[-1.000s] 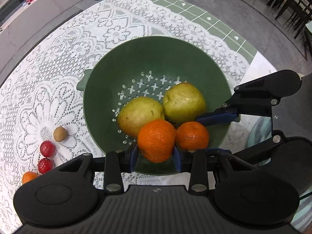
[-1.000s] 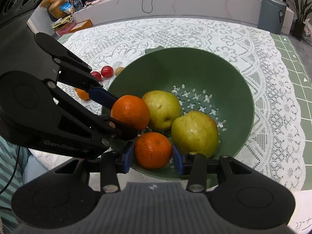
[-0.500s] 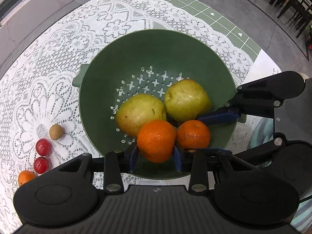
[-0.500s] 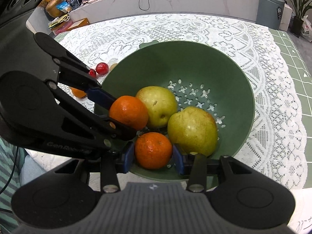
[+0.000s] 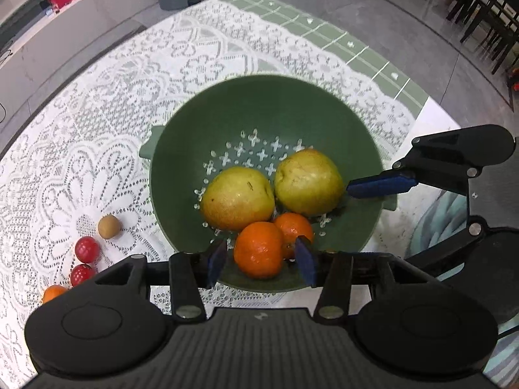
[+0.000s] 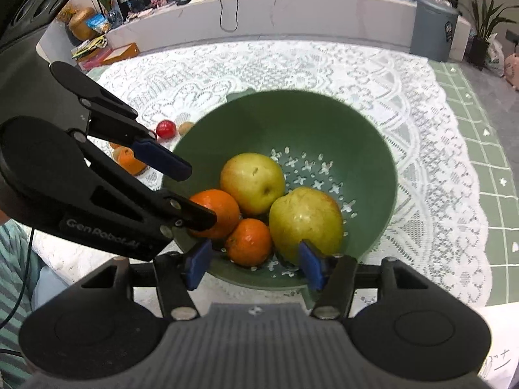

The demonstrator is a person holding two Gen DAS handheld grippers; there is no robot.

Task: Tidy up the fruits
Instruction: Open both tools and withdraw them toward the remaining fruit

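Observation:
A green colander point(image 5: 292, 103) point(image 6: 324, 120) holds two yellow-green pears point(image 5: 238, 197) point(image 5: 308, 181) and two oranges point(image 5: 259, 249) point(image 5: 293, 227). My left gripper point(image 5: 261, 261) is open, its blue pads apart on either side of the nearer orange, above the colander's near rim. My right gripper point(image 6: 254, 264) is open above the opposite rim, with the smaller orange point(image 6: 249, 241) lying between and below its pads. The other orange point(image 6: 219, 209) sits under the left gripper's fingers point(image 6: 162, 159). The pears point(image 6: 253, 183) point(image 6: 305, 222) lie beside the oranges.
On the white lace tablecloth point(image 5: 97, 129), left of the colander, lie a small brown fruit point(image 5: 109, 226), two red fruits point(image 5: 87, 249) point(image 5: 81, 274) and another orange point(image 5: 53, 292). A grey bin point(image 6: 433, 32) and a low counter stand beyond the table.
Both grippers have opened and let go of their oranges, which now rest in the colander. Both grippers have pulled back a little from the bowl.

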